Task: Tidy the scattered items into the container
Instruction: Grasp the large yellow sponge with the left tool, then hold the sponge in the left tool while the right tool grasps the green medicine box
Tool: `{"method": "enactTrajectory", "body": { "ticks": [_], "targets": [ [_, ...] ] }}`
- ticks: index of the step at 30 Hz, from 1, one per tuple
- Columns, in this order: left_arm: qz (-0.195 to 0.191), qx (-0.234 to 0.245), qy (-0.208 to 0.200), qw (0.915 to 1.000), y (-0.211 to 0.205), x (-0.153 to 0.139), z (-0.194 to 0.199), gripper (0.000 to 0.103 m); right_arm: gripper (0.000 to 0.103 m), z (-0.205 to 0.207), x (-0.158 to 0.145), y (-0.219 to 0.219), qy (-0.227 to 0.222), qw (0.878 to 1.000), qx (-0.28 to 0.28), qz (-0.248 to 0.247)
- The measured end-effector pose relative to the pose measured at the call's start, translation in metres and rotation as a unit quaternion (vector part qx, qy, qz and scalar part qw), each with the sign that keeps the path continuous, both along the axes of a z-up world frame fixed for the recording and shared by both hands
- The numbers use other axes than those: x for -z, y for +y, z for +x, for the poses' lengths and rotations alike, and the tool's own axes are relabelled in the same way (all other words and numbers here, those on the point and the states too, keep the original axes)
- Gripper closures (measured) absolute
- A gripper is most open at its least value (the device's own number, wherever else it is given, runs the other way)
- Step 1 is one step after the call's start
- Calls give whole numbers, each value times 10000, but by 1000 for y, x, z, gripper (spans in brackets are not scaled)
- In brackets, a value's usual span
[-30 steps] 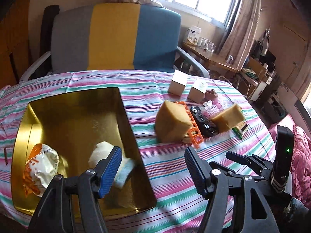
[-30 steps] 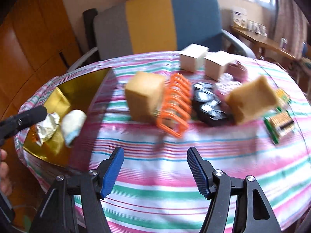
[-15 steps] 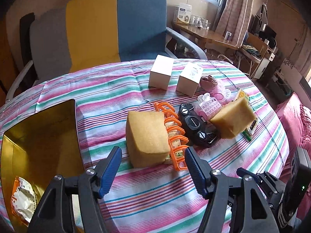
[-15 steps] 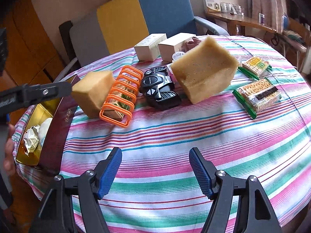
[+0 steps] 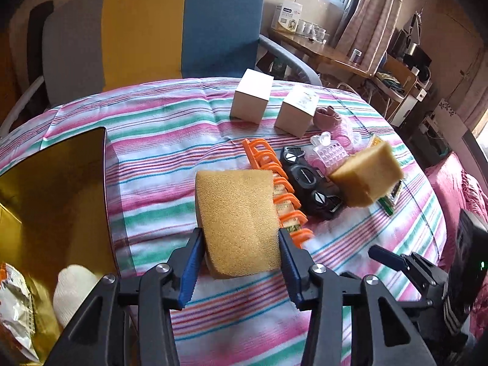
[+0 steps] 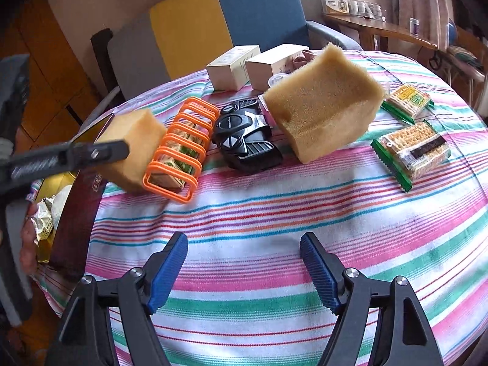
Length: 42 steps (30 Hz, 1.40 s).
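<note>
Now your left gripper (image 5: pixel 239 248) has its blue pads on either flank of the near sponge (image 5: pixel 238 219), low in the centre of the left wrist view. Half a second ago the jaws stood spread in front of that block; a second ago they hung over the gold container (image 5: pixel 52 201) with a white bundle just beyond them. So you have swung from the box to the next item and closed in on it. The pads look to be touching the foam, though I see no dent in it, so how firm the hold is I cannot say.

The container fills the left edge of that view, and the white bundle (image 5: pixel 73 286) and a crinkled snack packet (image 5: pixel 15 302) lie inside it at lower left. That means part of the clutter sits where it belongs.

Your right gripper (image 6: pixel 244 270) is spread wide and empty, hovering over bare striped cloth (image 6: pixel 274 213) at the bottom of the right wrist view. It has barely shifted over the last half second.

Out on the cloth remain the orange rack (image 6: pixel 180 149), touching the near sponge, the black controller (image 6: pixel 244 140) just right of it, the second sponge (image 6: pixel 323 103) in the centre top, two biscuit packs (image 6: pixel 411 149) at right, and two white boxes (image 6: pixel 235 67) behind. Judging by this, the sponge wants a squeeze firm enough to lift, then a short carry left.
</note>
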State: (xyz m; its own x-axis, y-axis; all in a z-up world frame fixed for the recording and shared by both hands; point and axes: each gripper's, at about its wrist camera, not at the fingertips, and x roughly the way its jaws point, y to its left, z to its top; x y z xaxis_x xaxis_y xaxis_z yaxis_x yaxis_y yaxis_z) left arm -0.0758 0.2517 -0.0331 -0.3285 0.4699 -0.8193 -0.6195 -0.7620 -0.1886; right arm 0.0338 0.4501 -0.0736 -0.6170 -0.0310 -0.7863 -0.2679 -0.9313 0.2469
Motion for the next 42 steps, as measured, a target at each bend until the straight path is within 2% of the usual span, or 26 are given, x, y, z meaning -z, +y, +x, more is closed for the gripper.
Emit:
{"method": "enactTrajectory", "body": {
  "ticks": [7, 10, 13, 16, 20, 22, 24, 27, 30, 33, 35, 38, 42],
  "targets": [
    [294, 255, -135, 9991, -27, 0, 47, 55, 26, -15, -28, -1, 286, 9993, -113, 213],
    [343, 350, -169, 9987, -38, 2, 64, 55, 27, -31, -44, -10, 420, 9977, -344, 417],
    [391, 445, -204, 9980, -48, 5, 80, 55, 33, -53, -52, -24, 427, 9954, -665, 546],
    [436, 516, -257, 9974, -57, 8, 94, 55, 34, -81, -49, -44, 276, 9926, -923, 736],
    [485, 467, -375, 9970, -64, 13, 97, 55, 35, -107, -29, -63, -185, 9862, -1105, 1222],
    [515, 438, -432, 9968, -67, 15, 98, 55, 47, -114, -16, -69, -467, 9824, -1134, 1411],
    [523, 417, -486, 9966, -70, 18, 99, 55, 59, -107, -10, -69, -511, 9818, -1035, 1506],
    [521, 371, -584, 9962, -72, 23, 100, 55, 62, -86, -12, -59, -425, 9871, -810, 1316],
    [538, 315, -690, 9957, -74, 27, 101, 55, 67, -57, -19, -43, -275, 9945, -561, 843],
    [513, 278, -739, 9956, -75, 31, 101, 55, 68, -27, -19, -18, -150, 9995, -252, -90],
    [484, 262, -754, 9956, -75, 32, 102, 55, 68, -7, -17, -3, -107, 9990, -8, -423],
    [446, 239, -790, 9956, -75, 34, 103, 55, 68, 18, -16, 19, -123, 9969, 352, -692],
    [392, 205, -809, 9957, -75, 36, 106, 55, 67, 44, -5, 44, -303, 9938, 814, -699]
  ]
}}
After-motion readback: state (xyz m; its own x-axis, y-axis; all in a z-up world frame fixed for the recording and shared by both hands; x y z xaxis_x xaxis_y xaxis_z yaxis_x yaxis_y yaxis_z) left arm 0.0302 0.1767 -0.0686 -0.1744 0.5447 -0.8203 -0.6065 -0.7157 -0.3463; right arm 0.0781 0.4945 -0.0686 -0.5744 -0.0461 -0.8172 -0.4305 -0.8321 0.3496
